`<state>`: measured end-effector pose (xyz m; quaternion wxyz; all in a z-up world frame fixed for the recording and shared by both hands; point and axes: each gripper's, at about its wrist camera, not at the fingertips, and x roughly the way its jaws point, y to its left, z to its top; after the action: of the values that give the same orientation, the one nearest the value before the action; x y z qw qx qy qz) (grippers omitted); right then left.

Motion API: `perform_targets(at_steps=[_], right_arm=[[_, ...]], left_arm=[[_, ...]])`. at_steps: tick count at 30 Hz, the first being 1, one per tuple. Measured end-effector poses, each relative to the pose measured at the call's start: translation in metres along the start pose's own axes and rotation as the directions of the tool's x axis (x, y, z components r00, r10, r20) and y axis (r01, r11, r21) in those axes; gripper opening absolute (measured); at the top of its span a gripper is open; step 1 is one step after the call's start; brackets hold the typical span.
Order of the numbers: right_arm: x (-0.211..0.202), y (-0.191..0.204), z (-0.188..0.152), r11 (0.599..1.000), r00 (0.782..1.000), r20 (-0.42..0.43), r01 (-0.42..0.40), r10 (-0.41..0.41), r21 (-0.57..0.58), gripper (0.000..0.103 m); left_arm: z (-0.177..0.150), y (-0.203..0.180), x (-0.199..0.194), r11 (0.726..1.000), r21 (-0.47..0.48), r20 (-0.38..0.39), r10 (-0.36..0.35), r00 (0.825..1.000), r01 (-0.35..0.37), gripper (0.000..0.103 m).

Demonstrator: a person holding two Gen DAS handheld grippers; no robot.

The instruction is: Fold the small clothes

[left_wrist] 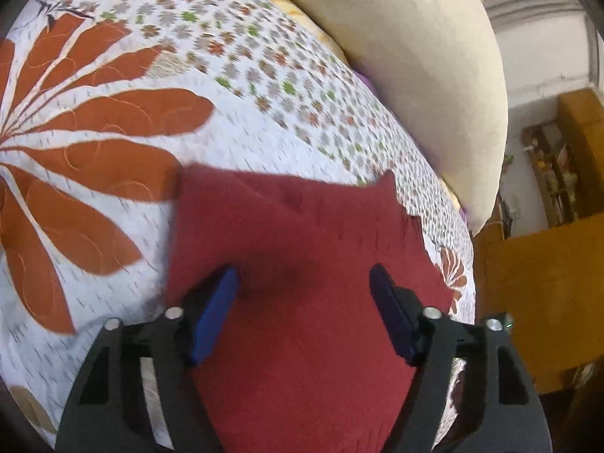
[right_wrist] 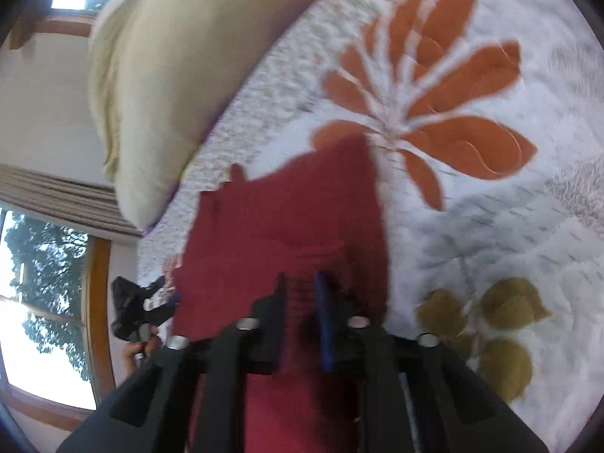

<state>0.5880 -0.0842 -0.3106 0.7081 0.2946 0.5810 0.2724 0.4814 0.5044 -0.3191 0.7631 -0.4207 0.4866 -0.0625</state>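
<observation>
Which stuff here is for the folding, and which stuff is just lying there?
For the folding:
- dark red fabric garment
- left tool, open above the garment
- right tool, shut on the garment

Just lying there:
- white bedspread with orange leaf print
- cream-coloured pillow
- wooden shelf
- window

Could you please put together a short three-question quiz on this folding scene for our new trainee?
1. True or false: the left gripper is clamped on the red cloth.
2. What does the right gripper hold? A) pillow B) red cloth C) nothing
3. What large cream object lies on the floral bedsheet beyond the cloth?

Key: 1 false, its jaws stand wide apart. 2 B. 3 the pillow.
</observation>
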Motion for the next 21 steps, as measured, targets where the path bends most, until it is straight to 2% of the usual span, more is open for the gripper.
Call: perform_targets(at_steps=[1,2,3,4,6,7,9,11,12,13,14,15,16,17,18,19,20,21], right_arm=[[-0.001,0.000,0.000,1.000,1.000,-0.002,-0.004,0.004,0.004,0.008],[-0.007,0.004,-0.001,1.000,1.000,0.008,-0.019,0.019,-0.001,0.013],[-0.013,0.009,-0.003,0.999,0.999,0.017,-0.045,0.045,-0.013,0.014],[-0.018,0.014,-0.006,0.996,0.996,0.020,-0.082,0.082,-0.023,0.014],[-0.022,0.023,-0.019,0.987,0.988,-0.003,-0.154,0.154,-0.053,0.014],[-0.020,0.025,-0.023,0.985,0.987,-0.018,-0.158,0.157,-0.065,0.014],[-0.006,0.022,-0.031,0.991,0.992,-0.058,-0.116,0.112,-0.071,0.013],[0.007,0.010,-0.034,0.998,0.997,-0.075,-0.036,0.032,-0.057,0.000],[0.006,0.010,-0.035,0.998,0.998,-0.068,-0.025,0.021,-0.056,0.000],[0.001,0.016,-0.038,0.998,0.998,-0.052,-0.036,0.033,-0.055,0.004],[-0.003,0.023,-0.041,0.996,0.998,-0.045,-0.055,0.052,-0.069,0.010],[-0.008,0.034,-0.047,0.990,0.994,-0.053,-0.101,0.096,-0.097,0.011],[-0.008,0.038,-0.051,0.987,0.992,-0.063,-0.113,0.107,-0.112,0.011],[-0.004,0.043,-0.056,0.986,0.993,-0.082,-0.098,0.088,-0.133,0.011],[0.007,0.041,-0.060,0.989,0.993,-0.108,-0.050,0.036,-0.136,0.011],[0.014,0.037,-0.062,0.991,0.993,-0.121,-0.017,0.001,-0.130,0.003],[0.021,0.032,-0.065,0.993,0.991,-0.128,0.013,-0.028,-0.116,0.000],[0.020,0.030,-0.066,0.994,0.992,-0.121,0.013,-0.026,-0.105,0.000]], left_arm=[[0.000,-0.001,-0.003,1.000,0.002,-0.008,0.005,1.000,-0.005,0.063],[-0.003,-0.005,-0.013,1.000,-0.002,-0.002,-0.007,1.000,0.007,0.065],[-0.006,-0.009,-0.021,0.999,0.003,0.003,-0.043,0.999,0.043,0.067],[-0.018,-0.017,-0.032,0.993,0.031,0.000,-0.112,0.994,0.112,0.073],[-0.039,-0.025,-0.035,0.978,0.060,-0.056,-0.199,0.978,0.202,0.073],[-0.047,-0.025,-0.033,0.974,0.066,-0.078,-0.210,0.974,0.216,0.073],[-0.065,-0.013,-0.019,0.984,0.090,-0.114,-0.145,0.983,0.156,0.069],[-0.066,0.004,-0.013,0.988,0.053,-0.110,-0.138,0.984,0.145,0.046],[-0.064,0.007,-0.016,0.987,0.030,-0.106,-0.152,0.983,0.156,0.045],[-0.064,0.003,-0.027,0.985,0.030,-0.084,-0.170,0.982,0.173,0.050],[-0.068,-0.006,-0.036,0.981,0.068,-0.067,-0.176,0.982,0.181,0.069],[-0.073,-0.011,-0.044,0.979,0.101,-0.059,-0.175,0.983,0.180,0.076],[-0.080,-0.016,-0.047,0.976,0.134,-0.061,-0.164,0.985,0.171,0.080],[-0.086,-0.015,-0.043,0.978,0.157,-0.085,-0.127,0.988,0.139,0.080],[-0.091,-0.011,-0.040,0.980,0.158,-0.088,-0.105,0.991,0.118,0.079],[-0.091,-0.003,-0.036,0.984,0.149,-0.085,-0.089,0.992,0.101,0.072],[-0.090,0.000,-0.035,0.986,0.139,-0.082,-0.086,0.993,0.096,0.065],[-0.090,0.000,-0.037,0.988,0.127,-0.081,-0.083,0.993,0.092,0.063]])
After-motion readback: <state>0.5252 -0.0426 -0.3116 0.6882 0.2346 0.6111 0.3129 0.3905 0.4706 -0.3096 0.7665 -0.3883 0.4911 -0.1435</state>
